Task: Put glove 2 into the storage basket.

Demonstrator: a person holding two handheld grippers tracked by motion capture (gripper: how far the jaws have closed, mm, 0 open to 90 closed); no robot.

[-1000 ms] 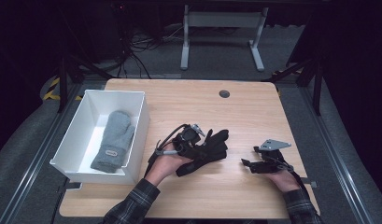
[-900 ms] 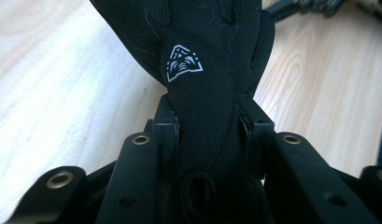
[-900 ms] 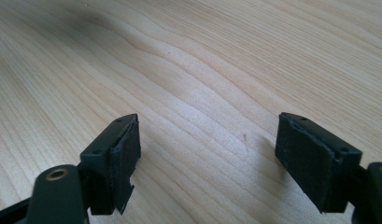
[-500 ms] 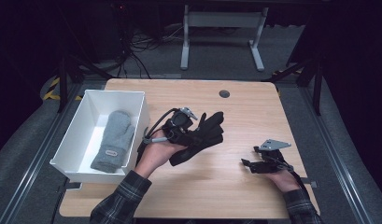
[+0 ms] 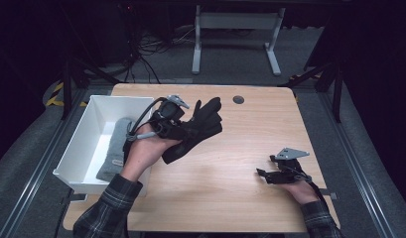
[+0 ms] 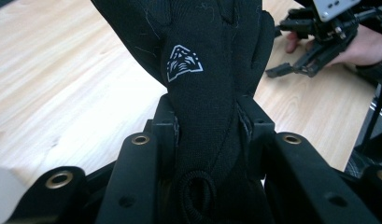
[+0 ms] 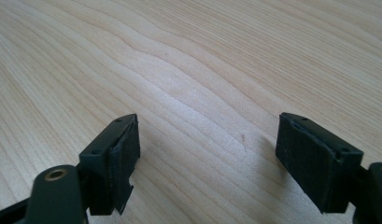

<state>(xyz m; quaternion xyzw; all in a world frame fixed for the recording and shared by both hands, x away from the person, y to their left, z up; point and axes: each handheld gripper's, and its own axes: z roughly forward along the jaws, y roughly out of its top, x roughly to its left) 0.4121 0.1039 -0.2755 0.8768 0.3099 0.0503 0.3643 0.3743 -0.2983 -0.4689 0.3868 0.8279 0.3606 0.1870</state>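
Note:
A black glove [image 5: 203,121] with a small white emblem [image 6: 183,63] hangs in the air above the table's left half. My left gripper [image 5: 183,131] is shut on its cuff end, and the glove's fingers point up and right. In the left gripper view both pads squeeze the glove [image 6: 205,107] at the left gripper [image 6: 207,128]. On the wooden table at the right rests my right gripper [image 5: 264,174], open, with bare wood between its pads [image 7: 125,149]. The right gripper [image 6: 314,46] also appears far off, past the glove.
A white bin [image 5: 86,141] stands at the table's left edge, just left of the raised glove, with a grey mitten [image 5: 113,153] lying inside. A dark round grommet [image 5: 238,99] sits near the table's [image 5: 230,198] far edge. Dark floor and a stand's legs lie beyond.
My left hand has lifted the black glove off the table and carried it up and back, toward the bin. The right gripper has stayed where it was.

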